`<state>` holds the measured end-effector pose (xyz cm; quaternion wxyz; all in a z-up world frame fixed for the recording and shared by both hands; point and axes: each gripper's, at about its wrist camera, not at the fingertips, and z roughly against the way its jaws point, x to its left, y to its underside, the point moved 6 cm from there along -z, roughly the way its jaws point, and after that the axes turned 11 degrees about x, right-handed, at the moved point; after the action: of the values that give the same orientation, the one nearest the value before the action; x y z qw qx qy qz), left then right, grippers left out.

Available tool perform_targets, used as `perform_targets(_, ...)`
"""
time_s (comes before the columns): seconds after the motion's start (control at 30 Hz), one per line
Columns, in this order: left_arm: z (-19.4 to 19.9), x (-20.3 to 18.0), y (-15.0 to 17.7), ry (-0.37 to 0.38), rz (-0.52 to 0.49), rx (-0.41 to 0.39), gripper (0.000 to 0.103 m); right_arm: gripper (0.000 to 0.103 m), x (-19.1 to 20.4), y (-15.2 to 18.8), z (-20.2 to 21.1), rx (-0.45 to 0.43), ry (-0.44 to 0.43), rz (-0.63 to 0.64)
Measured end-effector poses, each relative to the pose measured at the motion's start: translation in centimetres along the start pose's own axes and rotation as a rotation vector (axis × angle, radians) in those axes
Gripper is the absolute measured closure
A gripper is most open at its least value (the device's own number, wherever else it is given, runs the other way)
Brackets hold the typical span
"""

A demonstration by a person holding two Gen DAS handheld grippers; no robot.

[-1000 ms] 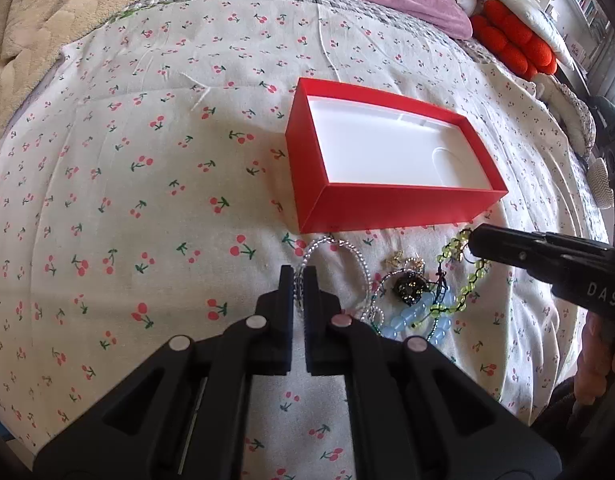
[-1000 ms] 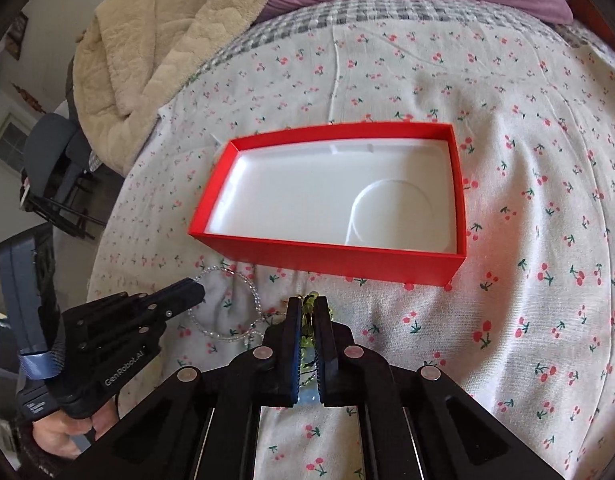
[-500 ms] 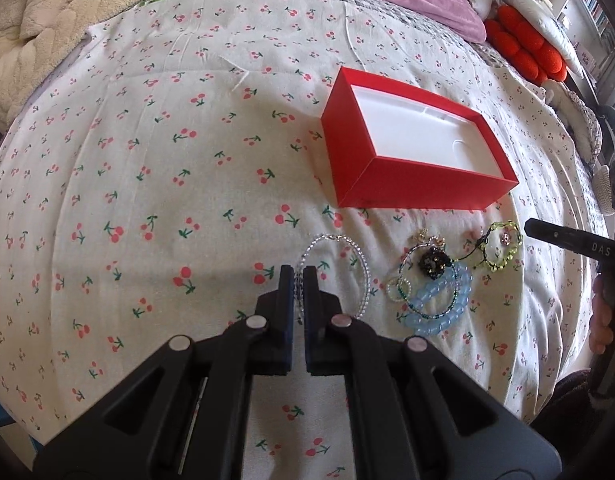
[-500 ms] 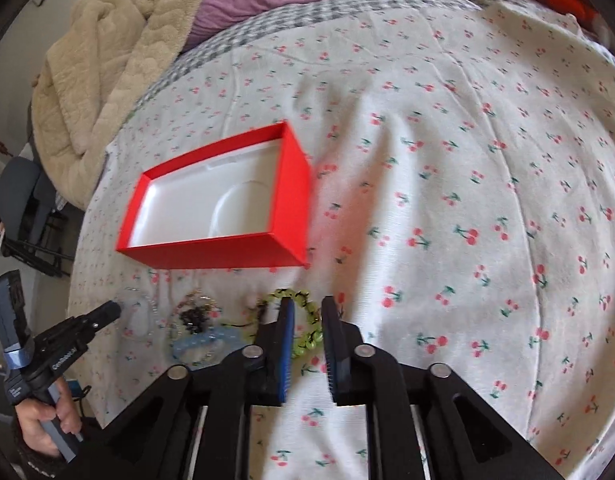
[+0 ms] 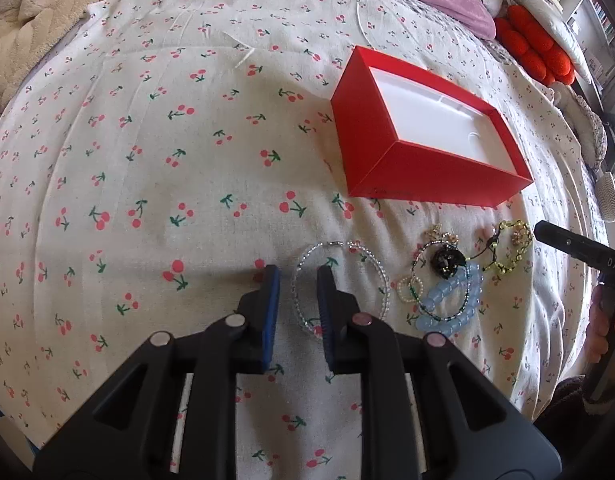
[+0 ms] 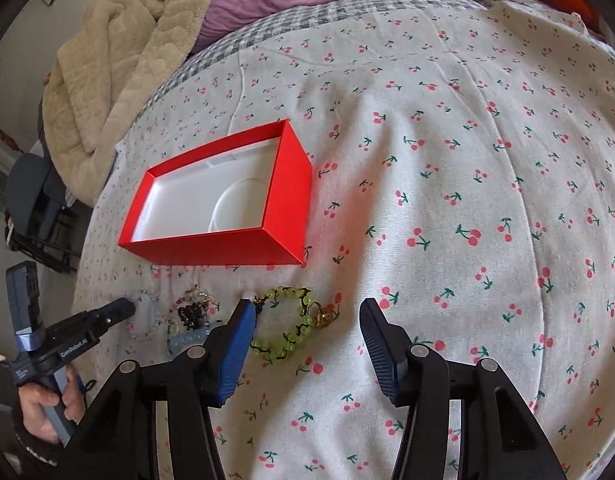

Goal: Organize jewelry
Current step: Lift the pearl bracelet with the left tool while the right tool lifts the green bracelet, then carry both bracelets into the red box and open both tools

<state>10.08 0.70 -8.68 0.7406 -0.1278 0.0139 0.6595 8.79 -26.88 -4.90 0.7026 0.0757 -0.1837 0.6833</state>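
Both of my claws have opened within the last second: a moment ago each was pinched nearly shut, and now the left claw (image 5: pixel 297 276) stands slightly parted while the right claw (image 6: pixel 307 310) gapes wide. Neither holds anything. I read this as the approach ending and the first picks being set up.

The jewelry lies on the bed's cherry-print sheet (image 5: pixel 147 160), in a loose row just in front of the red box (image 5: pixel 391 160), whose white tray is bare. My left claw straddles the near left arc of the clear beaded bracelet (image 5: pixel 339 280); that loop is an oval, long axis running away from me, slightly rightward. The green beaded bracelet (image 6: pixel 287 322) lies between my right claw's fingers, stretched toward the gold ring (image 6: pixel 323 315) beside it. The box's long axis runs along the row.
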Motion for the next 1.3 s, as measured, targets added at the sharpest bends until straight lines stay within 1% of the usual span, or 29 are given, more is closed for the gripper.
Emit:
perform_targets(0.03,-0.4,0.0,-0.1,-0.009,-0.003,0.009,0.082,0.059,0.2,-0.2,-0.5,0.005,0.013,0.011)
perform_targets(0.07,-0.7,0.0,-0.1,-0.016,-0.005,0.016,0.082,0.063,0.3,-0.4,-1.0,0.010,0.026,0.024)
perform_targets(0.13,-1.0,0.0,-0.2,-0.029,-0.013,0.015,0.082,0.079,0.4,-0.6,-1.9,0.024,0.062,0.044)
perform_targets(0.17,-1.0,-0.1,-0.3,-0.039,-0.024,0.010,0.082,0.084,0.4,-0.7,-2.2,0.031,0.080,0.052)
perform_targets(0.2,-1.0,-0.2,-0.3,-0.051,-0.036,0.005,0.082,0.092,0.5,-0.7,-2.4,0.035,0.092,0.061)
perform_targets(0.23,-1.0,-0.3,-0.3,-0.061,-0.045,0.004,0.083,0.094,0.6,-0.8,-2.4,0.032,0.094,0.066)
perform_targets(0.3,-1.0,-0.5,-0.4,-0.095,-0.055,-0.003,0.097,0.094,1.0,-0.9,-1.7,0.007,0.086,0.076)
perform_targets(0.37,-0.7,-0.6,-0.5,-0.101,-0.054,-0.012,0.098,0.094,1.5,-1.0,-0.8,-0.019,0.078,0.087)
perform_targets(0.47,0.2,-0.8,-0.7,-0.079,-0.053,-0.035,0.098,0.095,2.3,-1.0,0.6,-0.051,0.066,0.098)
perform_targets(0.6,2.4,-1.5,-0.5,-0.042,-0.067,-0.085,0.098,0.095,3.6,-1.0,2.2,-0.084,0.043,0.109)
perform_targets(0.7,3.9,-2.4,-0.7,-0.012,-0.077,-0.118,0.099,0.095,4.5,-0.9,3.3,-0.104,0.036,0.121)
perform_targets(0.93,7.1,-5.2,-2.1,0.046,-0.102,-0.186,0.099,0.095,6.6,-1.6,6.3,-0.165,0.011,0.133)
perform_targets(1.0,7.9,-5.9,-2.8,0.080,-0.102,-0.201,0.099,0.095,7.1,-2.0,7.1,-0.184,-0.001,0.131)
perform_targets(1.07,8.6,-6.5,-3.8,0.139,-0.096,-0.218,0.099,0.095,7.5,-2.7,7.7,-0.203,-0.011,0.125)
perform_targets(1.13,9.0,-7.1,-4.9,0.180,-0.090,-0.227,0.099,0.095,8.0,-3.4,8.2,-0.222,-0.010,0.120)
perform_targets(1.23,8.6,-8.1,-6.4,0.226,-0.094,-0.215,0.099,0.095,8.4,-4.5,8.1,-0.226,-0.016,0.111)
perform_targets(1.3,8.0,-8.8,-7.4,0.283,-0.107,-0.195,0.098,0.095,8.5,-5.3,7.6,-0.224,-0.011,0.108)
